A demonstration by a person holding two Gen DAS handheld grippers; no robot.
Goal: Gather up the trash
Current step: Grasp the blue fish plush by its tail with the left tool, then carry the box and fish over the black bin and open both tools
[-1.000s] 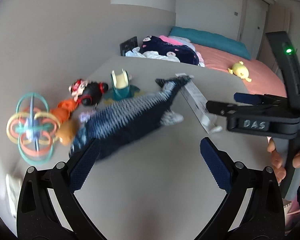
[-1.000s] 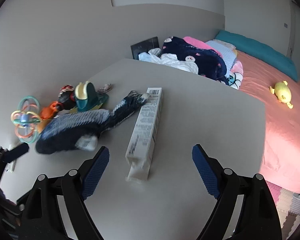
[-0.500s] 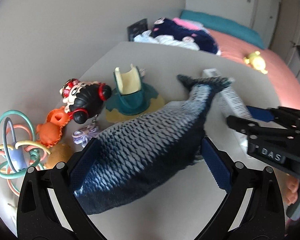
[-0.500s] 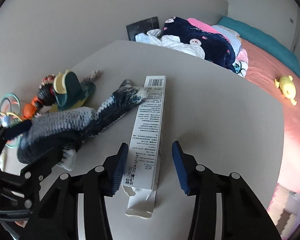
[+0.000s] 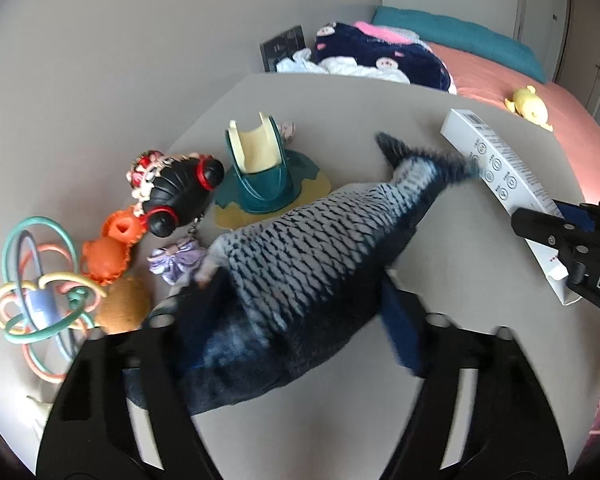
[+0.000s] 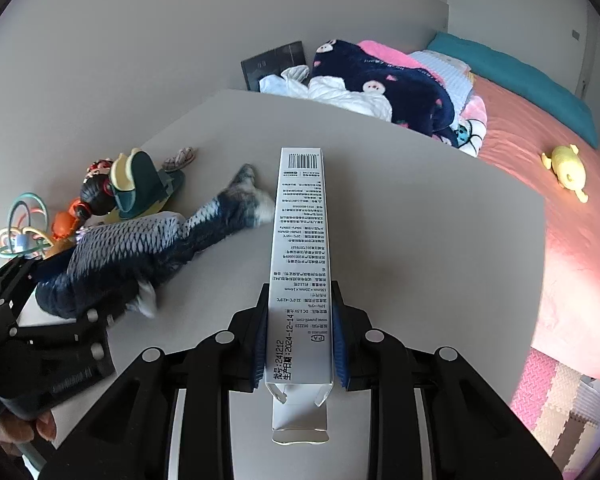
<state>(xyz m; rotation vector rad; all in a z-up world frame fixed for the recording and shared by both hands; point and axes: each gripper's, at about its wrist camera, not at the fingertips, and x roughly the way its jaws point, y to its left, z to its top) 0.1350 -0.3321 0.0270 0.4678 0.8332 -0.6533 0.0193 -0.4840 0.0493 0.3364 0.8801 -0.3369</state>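
Note:
A long white cardboard box with printed text lies on the grey table. My right gripper is shut on its near end, an opened flap sticking out below. The box also shows at the right of the left wrist view. A blue plush fish lies across the table. My left gripper is closing around its body, pads against both flanks; the frame is blurred there. The fish also shows in the right wrist view.
Toys sit at the table's left: a teal and cream stand, a black doll head, orange pieces, a ring rattle. Behind is a bed with clothes and a yellow plush.
My right gripper moved onto the box and shut on it. My left gripper moved forward over the fish and narrowed around its body.

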